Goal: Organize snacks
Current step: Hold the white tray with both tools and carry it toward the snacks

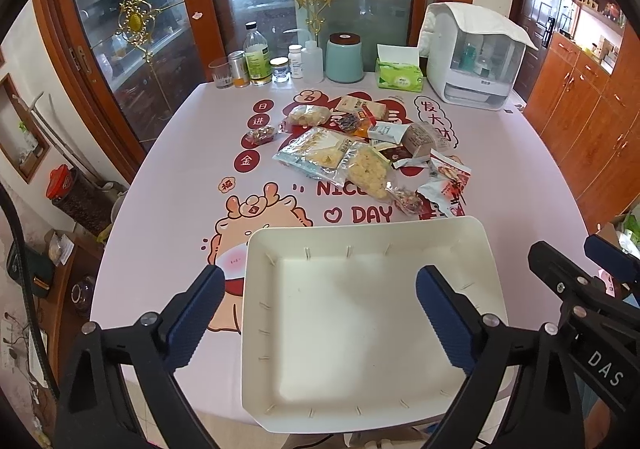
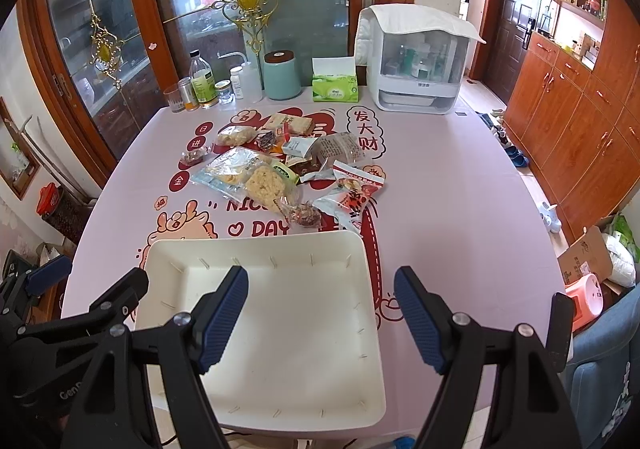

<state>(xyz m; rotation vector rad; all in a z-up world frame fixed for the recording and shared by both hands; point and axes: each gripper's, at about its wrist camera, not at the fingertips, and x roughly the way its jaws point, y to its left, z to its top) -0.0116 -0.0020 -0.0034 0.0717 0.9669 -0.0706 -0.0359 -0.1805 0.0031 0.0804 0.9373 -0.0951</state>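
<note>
Both claws, left claw [image 1: 316, 313] and right claw [image 2: 320, 313], are held agape and empty above the white tray [image 1: 360, 233] at the 6 o'clock edge of the worktop [image 1: 168, 177]. Snack packets [image 1: 360, 145] are heaped at 12 o'clock of the tray, well apart from either claw. Judged light, soft, crinkly and slippery; the puffed-rice bag [image 1: 372, 169] is likely crushable. Hold is best taken at a sealed edge or corner, gently. Tray is empty.
</note>
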